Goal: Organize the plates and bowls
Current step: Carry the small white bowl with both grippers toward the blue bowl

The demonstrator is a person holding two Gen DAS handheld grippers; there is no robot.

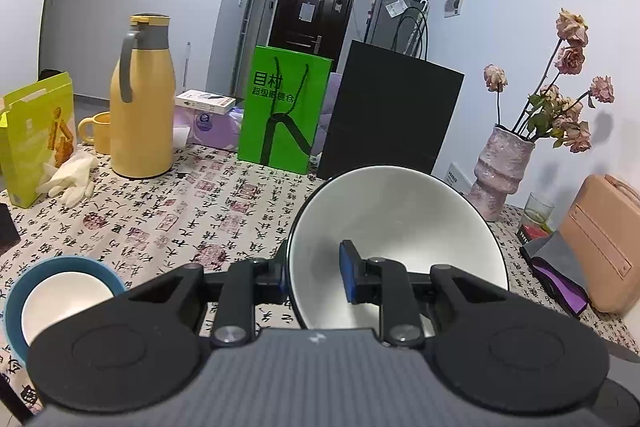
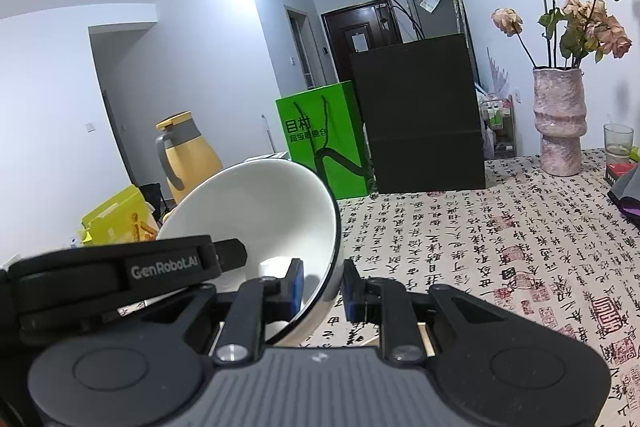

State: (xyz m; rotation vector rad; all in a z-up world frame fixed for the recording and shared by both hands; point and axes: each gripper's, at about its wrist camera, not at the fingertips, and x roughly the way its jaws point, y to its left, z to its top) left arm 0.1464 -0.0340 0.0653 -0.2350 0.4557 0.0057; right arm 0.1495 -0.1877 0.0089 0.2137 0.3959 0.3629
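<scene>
A large white bowl (image 1: 400, 219) with a dark outside is held tilted above the calligraphy-print tablecloth (image 1: 160, 211). My left gripper (image 1: 314, 275) is shut on its left rim, one blue pad (image 1: 347, 271) inside the bowl. On the opposite rim of the bowl (image 2: 260, 211) my right gripper (image 2: 322, 287) is shut, one pad inside and one outside. The left gripper's black body (image 2: 168, 269) shows at the left of the right wrist view, reaching into the bowl. A blue bowl (image 1: 24, 291) with a white dish inside it rests on the cloth at lower left.
At the back stand a yellow thermos (image 1: 140, 99), a yellow mug (image 1: 98, 131), a green paper bag (image 1: 280, 107) and a black bag (image 1: 392, 115). A pink vase of dried roses (image 1: 504, 171), a glass (image 1: 538, 211) and a pink case (image 1: 604, 243) stand at right. Gloves (image 1: 72, 179) and a yellow box (image 1: 36, 139) are at left.
</scene>
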